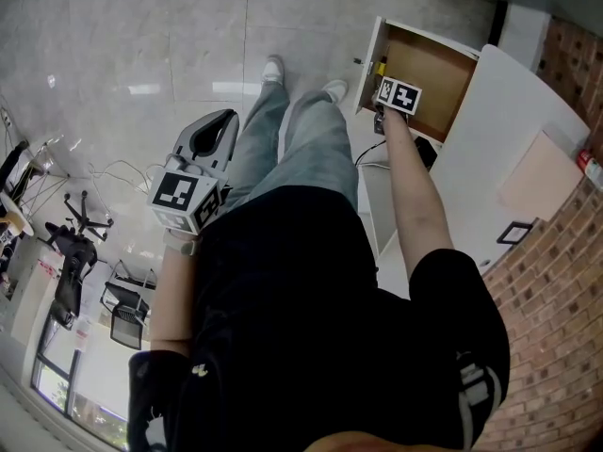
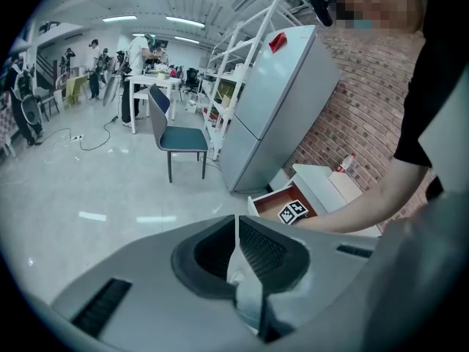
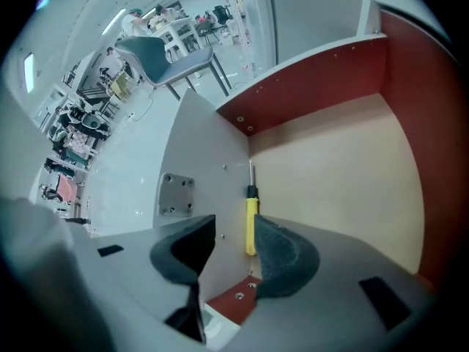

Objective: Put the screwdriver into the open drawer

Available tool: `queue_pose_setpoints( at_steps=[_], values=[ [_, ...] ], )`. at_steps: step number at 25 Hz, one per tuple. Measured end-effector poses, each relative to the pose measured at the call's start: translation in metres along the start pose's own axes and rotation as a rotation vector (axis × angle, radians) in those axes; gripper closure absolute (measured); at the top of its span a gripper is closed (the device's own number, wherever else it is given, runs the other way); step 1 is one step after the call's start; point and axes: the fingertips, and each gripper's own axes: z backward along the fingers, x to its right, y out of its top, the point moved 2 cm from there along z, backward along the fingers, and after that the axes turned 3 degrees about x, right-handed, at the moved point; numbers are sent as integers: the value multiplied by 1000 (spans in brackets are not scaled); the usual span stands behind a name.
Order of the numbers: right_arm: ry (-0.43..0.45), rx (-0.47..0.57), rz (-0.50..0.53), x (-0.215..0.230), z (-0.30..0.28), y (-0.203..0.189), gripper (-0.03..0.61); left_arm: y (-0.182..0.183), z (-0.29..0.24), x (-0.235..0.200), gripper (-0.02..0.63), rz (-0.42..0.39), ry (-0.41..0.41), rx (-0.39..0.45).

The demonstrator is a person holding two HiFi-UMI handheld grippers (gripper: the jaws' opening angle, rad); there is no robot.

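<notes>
Left gripper [image 1: 211, 137] at 9 o'clock in the head view, out over the floor [image 1: 141, 55]. Its fingers [image 2: 253, 244] are clenched together with nothing between them. Right gripper [image 1: 382, 113] at 1 o'clock, pointing steeply down into the open drawer [image 1: 435, 75] of the white desk [image 1: 513, 135]. Its fingers [image 3: 287, 255] are released, spread wide. Screwdriver [image 3: 251, 222] lies on the drawer bottom against the white wall, yellow handle toward 6 o'clock, tip toward 12, seen in the gap between the fingers, not gripped.
</notes>
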Motion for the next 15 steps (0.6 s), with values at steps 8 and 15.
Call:
queue_pose_setpoints(
  at_steps=[8, 15],
  values=[
    [40, 123, 43, -28, 62, 30, 484, 26, 2, 3, 609, -1, 4, 57],
    [107, 249, 86, -61, 129, 60, 568, 50, 5, 12, 609, -46, -28, 115]
  ],
)
